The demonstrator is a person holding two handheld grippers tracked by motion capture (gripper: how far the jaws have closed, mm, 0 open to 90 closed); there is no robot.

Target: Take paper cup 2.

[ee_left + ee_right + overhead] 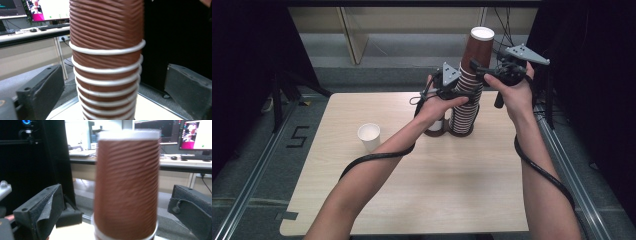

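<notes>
Brown ribbed paper cups make a tall stack (466, 97) standing on the table (422, 190), and both grippers are at it. The left gripper (451, 86) has its jaws spread to either side of the stack's middle; in the left gripper view the white rims sit between the two black jaws with clear gaps on both sides, so nothing is clenched. The right gripper (492, 75) is higher, at the top cup (477, 47), which rises between its jaws; in the right gripper view that cup (127, 187) stands centred with space on each side, the jaws released. Beyond the left gripper's jaws, partly hidden by the hand, a second short stack (435, 127) stands just beside the tall one. A single white cup (369, 136) stands well apart.
</notes>
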